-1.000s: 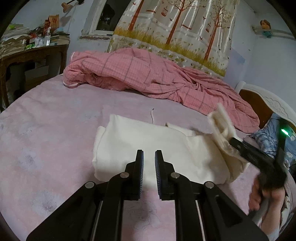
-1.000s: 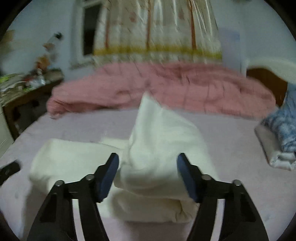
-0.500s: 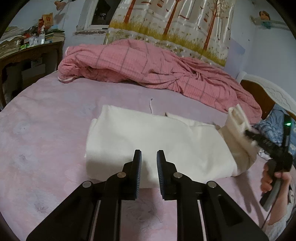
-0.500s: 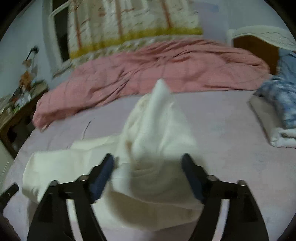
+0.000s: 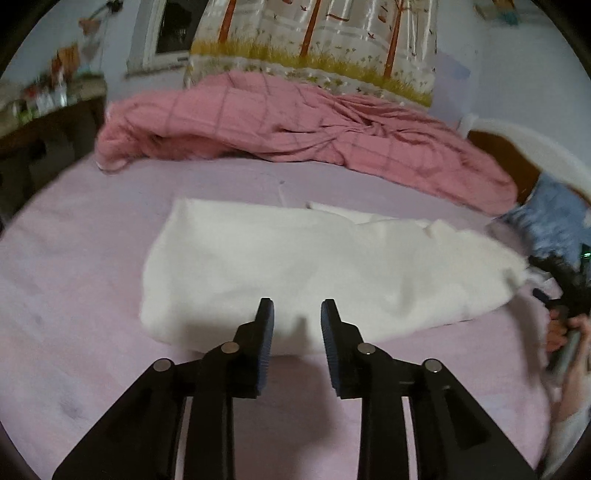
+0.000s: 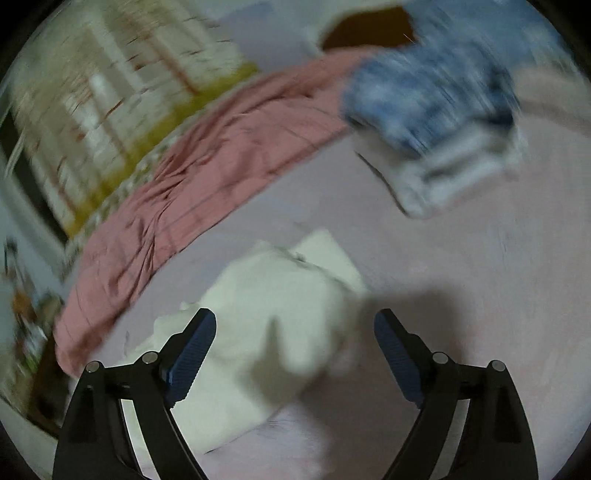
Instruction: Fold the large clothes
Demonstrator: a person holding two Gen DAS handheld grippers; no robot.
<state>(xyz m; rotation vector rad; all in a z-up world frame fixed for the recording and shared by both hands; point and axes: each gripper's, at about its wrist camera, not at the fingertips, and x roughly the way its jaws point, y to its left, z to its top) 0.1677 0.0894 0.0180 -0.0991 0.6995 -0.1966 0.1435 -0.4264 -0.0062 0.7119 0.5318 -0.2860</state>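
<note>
The left gripper (image 5: 296, 314) hangs low over the pink sheet (image 5: 74, 332), just short of the near edge of the cream garment (image 5: 295, 258); its jaws stand a little apart with nothing between them, and they have just been opening. The garment, the thing to be folded, lies flat on the sheet as a long folded band running across the bed, its left end squared off and its right end bunched and a little rumpled. At that right end, past the garment's corner, the right gripper (image 5: 565, 280) shows in the left wrist view as a dark, blurred shape in a hand (image 5: 565, 328), near the cloth; whether it touches the cloth cannot be told there. In the right wrist view, which is tilted and smeared, the right gripper (image 6: 295, 332) has its jaws spread wide, having just been opening, and the blue pads (image 6: 192, 354) stand clear on either side of the garment's bunched end (image 6: 280, 314) without pressing on it, so the cloth is released. Beyond the garment, across a strip of bare sheet, a pink checked quilt (image 5: 295, 129) lies heaped along the far side of the bed. To the right of the garment sits a blue patterned bundle (image 5: 546, 218), beside a wooden headboard (image 5: 509, 158). Behind the quilt hangs a curtain (image 5: 314, 37) printed with trees, and to its left a dark window (image 5: 173, 33) and a cluttered table (image 5: 48, 107).
</note>
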